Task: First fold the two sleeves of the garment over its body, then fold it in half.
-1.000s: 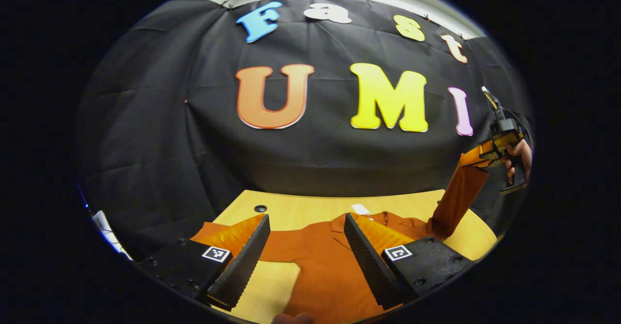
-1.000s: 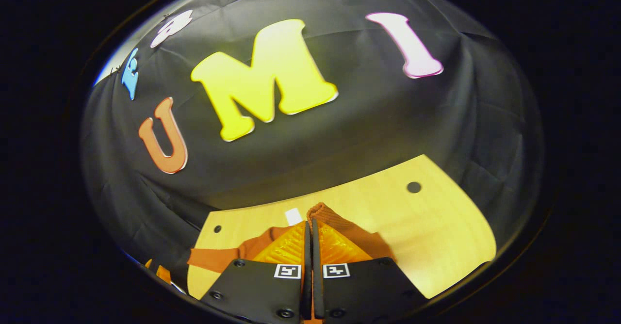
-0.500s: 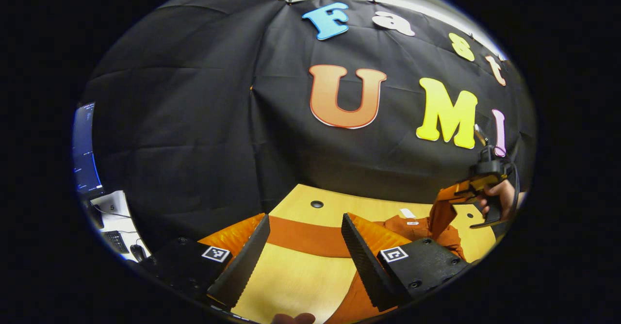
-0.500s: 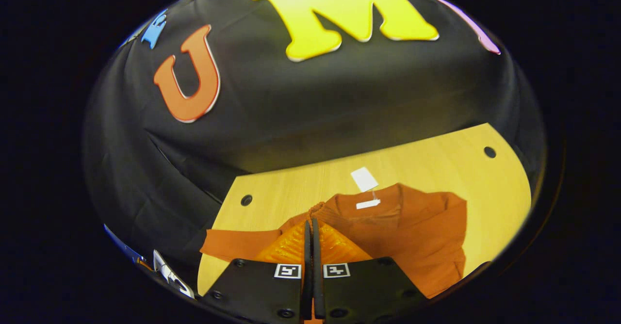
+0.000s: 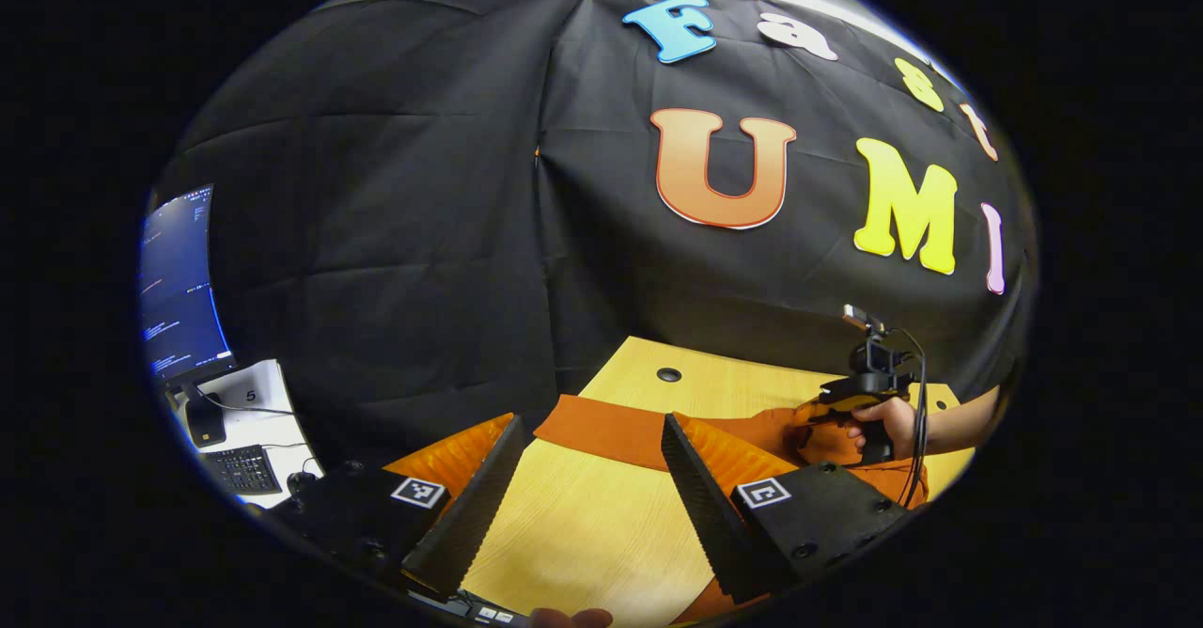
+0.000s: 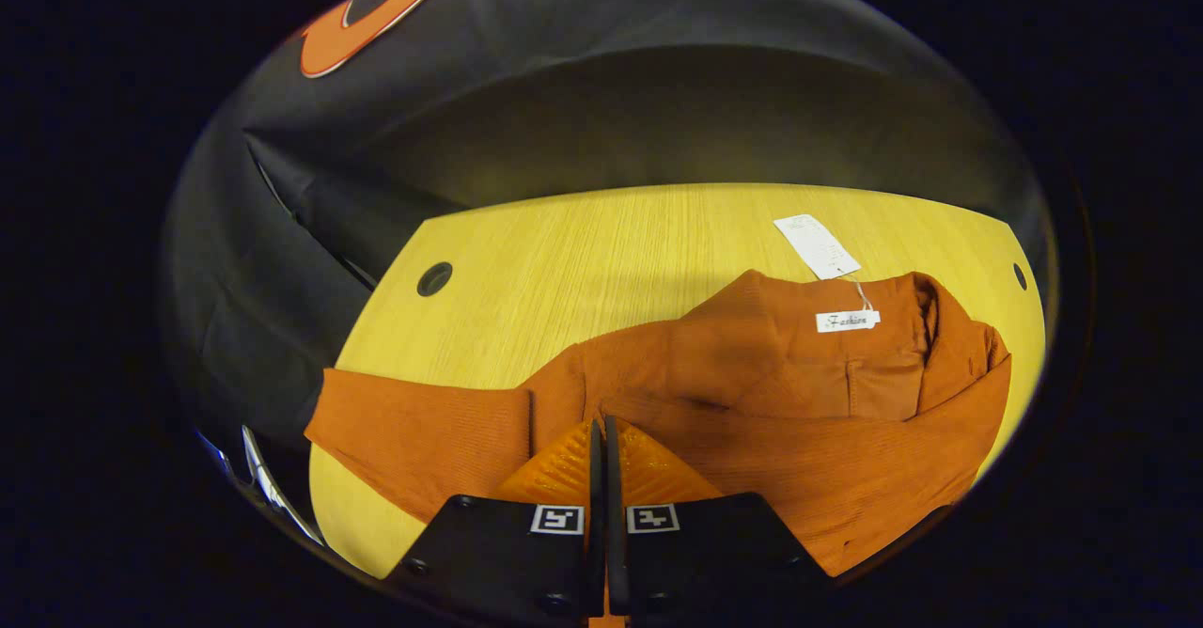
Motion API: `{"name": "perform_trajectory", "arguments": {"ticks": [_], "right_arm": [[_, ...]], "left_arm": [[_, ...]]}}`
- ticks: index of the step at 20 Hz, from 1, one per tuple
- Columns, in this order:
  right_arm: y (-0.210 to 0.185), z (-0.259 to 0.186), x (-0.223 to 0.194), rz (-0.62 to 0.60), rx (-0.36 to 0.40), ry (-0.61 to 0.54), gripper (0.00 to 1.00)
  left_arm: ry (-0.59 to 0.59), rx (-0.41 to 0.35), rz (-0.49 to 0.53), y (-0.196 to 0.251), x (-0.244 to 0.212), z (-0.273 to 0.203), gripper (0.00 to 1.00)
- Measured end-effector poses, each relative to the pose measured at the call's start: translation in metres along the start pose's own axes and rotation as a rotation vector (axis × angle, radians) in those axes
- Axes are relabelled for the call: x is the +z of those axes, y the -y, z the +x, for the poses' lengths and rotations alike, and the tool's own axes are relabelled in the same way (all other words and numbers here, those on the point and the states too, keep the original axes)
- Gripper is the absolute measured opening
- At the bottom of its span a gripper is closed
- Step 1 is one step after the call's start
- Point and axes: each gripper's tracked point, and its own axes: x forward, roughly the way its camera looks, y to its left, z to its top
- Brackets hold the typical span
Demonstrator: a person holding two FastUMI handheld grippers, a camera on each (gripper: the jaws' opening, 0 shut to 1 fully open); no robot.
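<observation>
Jaws of the left gripper [image 5: 587, 492] stood wide apart over bare table [image 5: 573, 534], gripping nothing. Just beyond them the garment's [image 6: 780, 412] outstretched sleeve [image 5: 601, 429] ran crosswise toward the table's left edge. Farther right, the right gripper [image 6: 601, 459], fingers together, apparently pinching the other sleeve, lay over the body.

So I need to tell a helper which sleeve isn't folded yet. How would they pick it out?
Start at the wooden table and find the rust-orange garment on it. From its body, one sleeve runs out flat over bare wood toward the table edge near the round hole. Unlike the other sleeve, it lies spread away from the body, with no hand-held gripper on it.
</observation>
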Motion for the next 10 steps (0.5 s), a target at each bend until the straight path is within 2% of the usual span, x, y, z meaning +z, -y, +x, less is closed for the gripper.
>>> {"name": "perform_trajectory", "arguments": {"ticks": [2, 3, 5, 9, 10], "right_arm": [[-0.007, 0.005, -0.006, -0.009, 0.03, -0.017, 0.04], [-0.009, 0.005, -0.005, 0.002, 0.047, -0.012, 0.02], [-0.016, -0.003, 0.002, 0.028, 0.086, 0.009, 0.19], [-0.012, -0.034, 0.014, 0.006, 0.091, 0.057, 0.62], [-0.011, -0.047, 0.016, 0.004, 0.097, 0.071, 0.6]], "left_arm": [[0.009, 0.007, -0.004, -0.004, 0.002, 0.009, 0.96], [0.009, 0.003, -0.009, -0.005, 0.003, 0.014, 0.96], [0.019, -0.001, -0.023, -0.006, 0.008, 0.022, 0.96], [0.036, -0.03, -0.024, -0.019, 0.011, 0.05, 0.96], [0.024, -0.05, -0.034, -0.021, 0.008, 0.058, 0.96]]}}
